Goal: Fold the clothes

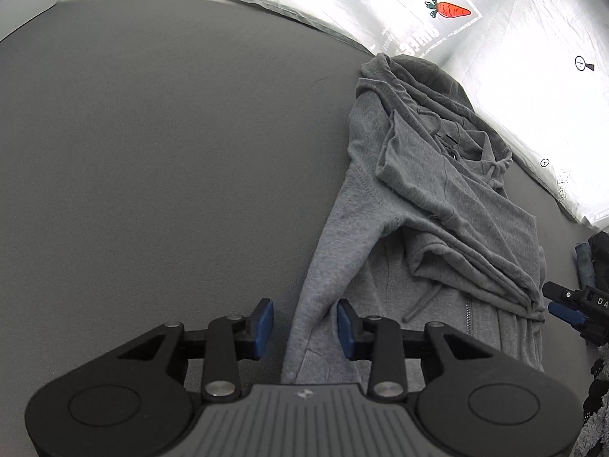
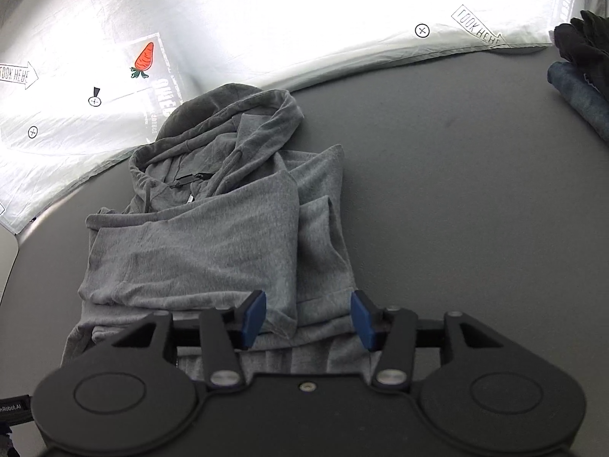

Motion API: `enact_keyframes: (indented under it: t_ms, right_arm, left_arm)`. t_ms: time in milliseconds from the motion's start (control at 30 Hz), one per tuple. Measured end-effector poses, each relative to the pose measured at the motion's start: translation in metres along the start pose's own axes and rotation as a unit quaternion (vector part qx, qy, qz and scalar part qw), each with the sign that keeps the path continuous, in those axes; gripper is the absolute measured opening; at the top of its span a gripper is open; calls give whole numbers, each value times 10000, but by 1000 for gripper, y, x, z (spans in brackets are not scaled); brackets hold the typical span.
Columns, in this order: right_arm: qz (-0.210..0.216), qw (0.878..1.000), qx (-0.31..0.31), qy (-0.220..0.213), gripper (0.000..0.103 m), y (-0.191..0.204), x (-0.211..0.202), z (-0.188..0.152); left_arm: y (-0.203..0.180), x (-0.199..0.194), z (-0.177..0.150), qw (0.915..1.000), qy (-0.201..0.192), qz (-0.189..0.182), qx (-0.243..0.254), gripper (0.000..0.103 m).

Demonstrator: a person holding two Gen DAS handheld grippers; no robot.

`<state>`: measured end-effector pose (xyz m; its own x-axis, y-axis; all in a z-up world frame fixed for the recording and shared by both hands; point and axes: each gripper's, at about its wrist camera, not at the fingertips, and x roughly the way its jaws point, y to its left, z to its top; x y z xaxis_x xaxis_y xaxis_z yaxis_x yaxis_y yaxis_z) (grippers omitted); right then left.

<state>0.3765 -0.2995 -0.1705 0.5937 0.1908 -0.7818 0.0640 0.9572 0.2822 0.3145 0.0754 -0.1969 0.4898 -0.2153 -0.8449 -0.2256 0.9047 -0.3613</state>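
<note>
Folding grey hoodie (image 2: 213, 236), sleeves in, on dark table (image 1: 152, 152) | my left gripper (image 1: 305, 327) partly open astride its left edge | right gripper (image 2: 307, 318) partly open over hem, gripping nothing | pinch both edges evenly, lift together.

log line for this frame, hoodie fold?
grey hoodie: sleeves folded in | left gripper: jaws open, straddling edge | right gripper: jaws open over hem
</note>
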Motion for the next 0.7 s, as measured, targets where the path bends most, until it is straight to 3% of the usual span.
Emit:
enact_keyframes:
  t_ms: [233,433,500,700]
  right_arm:
    - [-336,9981,182,474,52,-34,-37,-74]
    - [-567,9954,-65,767,56,-38,-59,-120]
    - [-641,9946,-174,803,66,-37,-63,-128]
    - [-725,9943,-302,716,73,-32,-72,-121]
  left_arm:
    - [7,-23,-45,9996,83,-219,-153,39]
    - [6,-39,-80,9997,168,-69,143,39]
    - [8,-45,-90,9997,162,-32,192,40]
    - [7,-56,-103,9989,321,264,229,49]
